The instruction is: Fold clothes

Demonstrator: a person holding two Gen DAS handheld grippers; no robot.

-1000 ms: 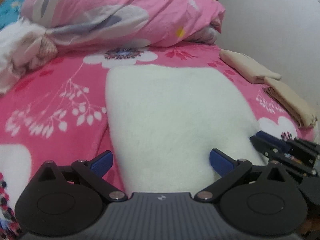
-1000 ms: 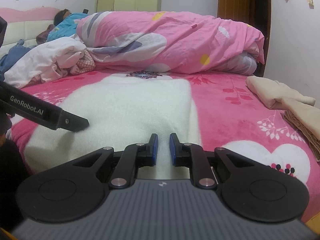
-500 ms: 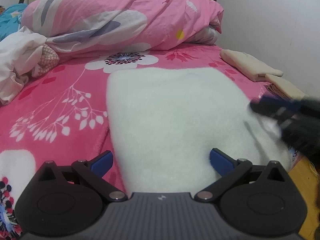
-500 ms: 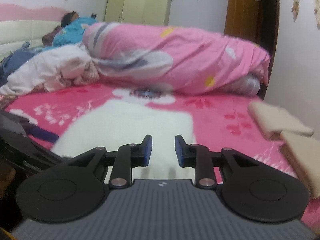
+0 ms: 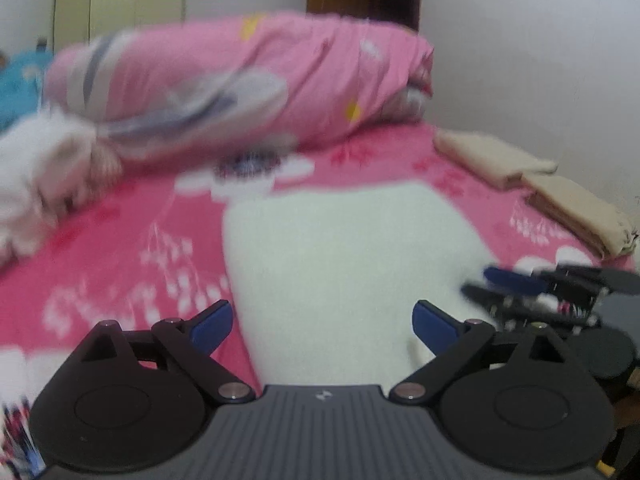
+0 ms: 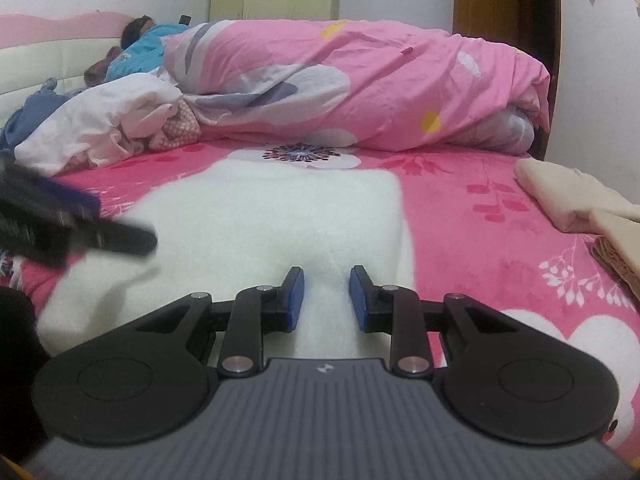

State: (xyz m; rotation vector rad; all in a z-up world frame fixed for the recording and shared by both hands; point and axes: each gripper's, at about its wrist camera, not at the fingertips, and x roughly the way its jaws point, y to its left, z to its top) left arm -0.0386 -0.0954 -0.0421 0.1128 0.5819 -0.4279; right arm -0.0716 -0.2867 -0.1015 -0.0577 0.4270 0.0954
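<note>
Item: white fleece garment [image 6: 276,216], lying flat on the pink flowered bed [image 6: 480,216], its near edge at the foot of the bed just under both tools. We judge it partly folded into a long panel, with a further fold still to make.

Handling note: we would take the two near corners at the same time, one per tool, pinch only the top layers cleanly, lift together and carry the edge straight toward the far end so the fold lands square. The pile looks thick and soft, so we expect it to slip from a shallow bite; a deep grip on the hem seems wiser.

Left tongs [image 5: 322,322]: jaws standing wide, having just eased in a little, nothing between the pads; the garment's left edge lies below them. We cannot tell whether the tips brush the fleece, as this view is blurred.

Right tongs [image 6: 326,298]: a narrow gap, having just been opening from nearly shut, empty; the fleece shows through the gap, untouched by the pads as far as we see.

Surroundings: rolled pink quilt [image 6: 360,88] at the far end, folded beige cloths [image 6: 568,196] at the right edge, a crumpled white heap [image 6: 100,120] at left, a person lying beyond it.
</note>
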